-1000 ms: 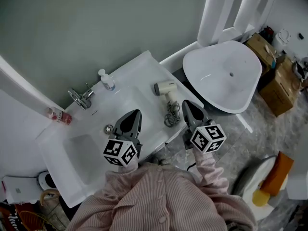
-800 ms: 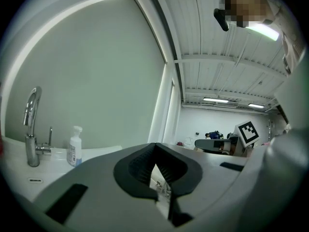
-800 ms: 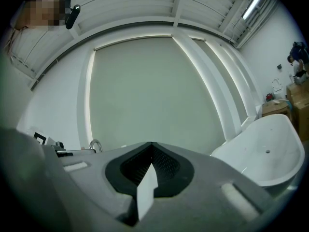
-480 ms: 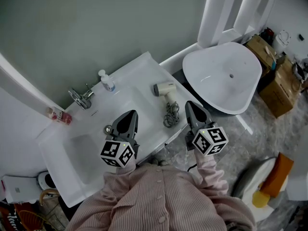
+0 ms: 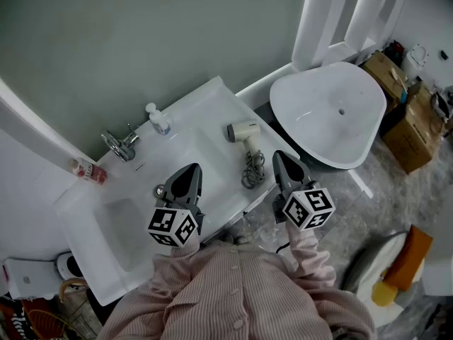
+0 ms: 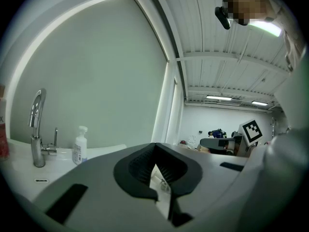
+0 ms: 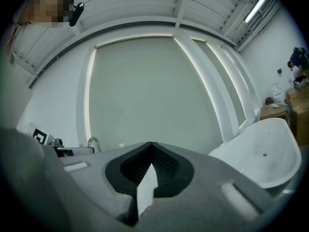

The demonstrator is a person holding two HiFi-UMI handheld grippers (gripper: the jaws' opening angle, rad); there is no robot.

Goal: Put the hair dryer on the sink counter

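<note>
You are holding both grippers back near your body, and the placing step is looking finished. The hair dryer (image 5: 244, 129) is lying on its side on the sink counter (image 5: 212, 101), to the right of the basin (image 5: 124, 225). Its cord (image 5: 252, 168) is bunched in a loose tangle between it and the counter's front edge.

The left gripper (image 5: 188, 170) is hovering over the front of the counter by the basin with its jaws closed on nothing. In the left gripper view the tips are meeting, and only a thin sliver of counter is showing below them. The right gripper (image 5: 277, 157) is hanging just off the counter's right front corner, close beside the cord but not touching it. Its jaws are pressed together and empty too, as the right gripper view is showing.

Nothing more seems to be needed with the dryer. I judge it is sitting well inside the edge, though from this height it is hard to say how close the cord is coming to the rim. If you are withdrawing further, you are best keeping the right gripper clear of that tangle so it is not snagging and dragging the dryer.

Compared with a second ago, both grippers are sitting slightly lower in the head view, drawn a little toward you. The dryer and cord are lying exactly as they were.
</note>
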